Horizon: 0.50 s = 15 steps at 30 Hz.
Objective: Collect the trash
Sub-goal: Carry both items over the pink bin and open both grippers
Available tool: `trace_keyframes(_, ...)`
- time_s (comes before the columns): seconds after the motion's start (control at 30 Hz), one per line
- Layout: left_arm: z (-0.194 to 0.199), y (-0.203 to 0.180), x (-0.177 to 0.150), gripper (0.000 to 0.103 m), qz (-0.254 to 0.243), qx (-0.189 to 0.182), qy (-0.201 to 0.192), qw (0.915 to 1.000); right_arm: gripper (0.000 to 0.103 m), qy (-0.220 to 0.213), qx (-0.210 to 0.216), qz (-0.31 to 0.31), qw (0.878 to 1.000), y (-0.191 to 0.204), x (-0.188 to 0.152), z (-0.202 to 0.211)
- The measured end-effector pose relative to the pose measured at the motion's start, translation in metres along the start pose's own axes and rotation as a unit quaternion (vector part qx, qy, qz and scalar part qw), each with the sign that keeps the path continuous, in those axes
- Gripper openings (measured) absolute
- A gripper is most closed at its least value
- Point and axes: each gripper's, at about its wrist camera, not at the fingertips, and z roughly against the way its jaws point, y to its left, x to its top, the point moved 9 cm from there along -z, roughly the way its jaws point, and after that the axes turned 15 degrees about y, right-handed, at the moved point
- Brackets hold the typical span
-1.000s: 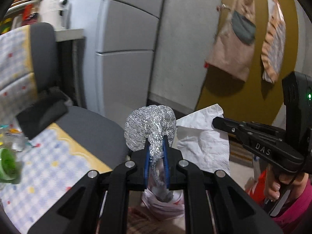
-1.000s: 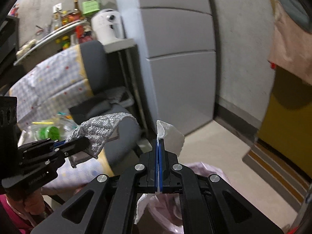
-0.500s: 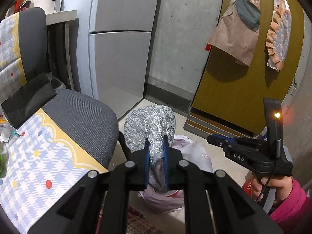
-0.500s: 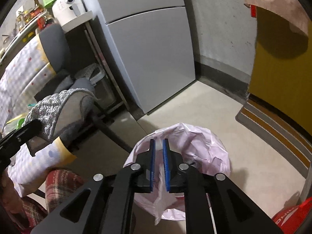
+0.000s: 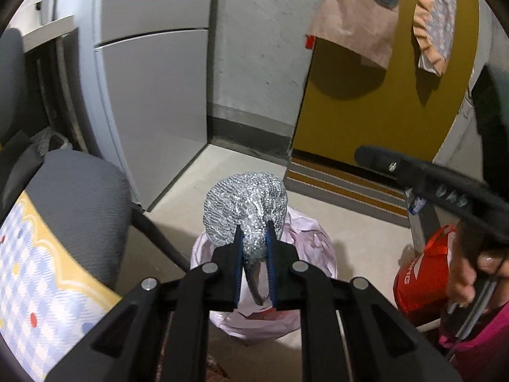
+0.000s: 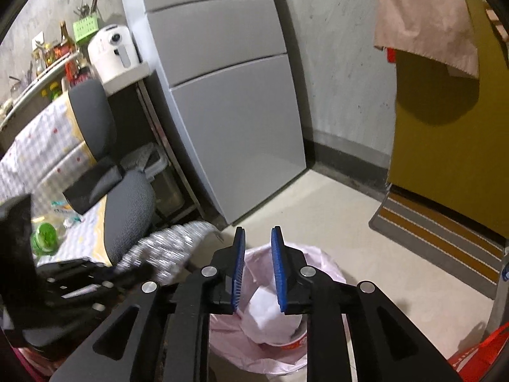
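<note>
With my right gripper (image 6: 257, 234) opening empty over the pink-lined trash bin (image 6: 321, 258) where white tissue (image 6: 270, 308) lies, I'd centre my left gripper (image 5: 253, 232), opening yet pinching the silver mesh scouring pad (image 5: 245, 207), above the bin before releasing.

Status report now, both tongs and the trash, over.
Left tongs opening, silver mesh wad between the pads, above pink bin bag. Right tongs opening, empty; white tissue in bag. Nothing in the way.
</note>
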Motion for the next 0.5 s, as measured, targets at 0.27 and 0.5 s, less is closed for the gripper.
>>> trace_keyframes(0.27, -0.006, -0.006, 0.006, 0.051, -0.010, 0.006, 0.007, 0.9999, 0.023, -0.007, 0.003, -0.008, 1.000, -0.004, 0.005, 0.007)
trace_keyframes(0.5, 0.023, 0.039, -0.013, 0.051, 0.045, 0.039, -0.008, 0.9982, 0.023, -0.017, 0.017, 0.002, 1.000, 0.012, 0.009, 0.014)
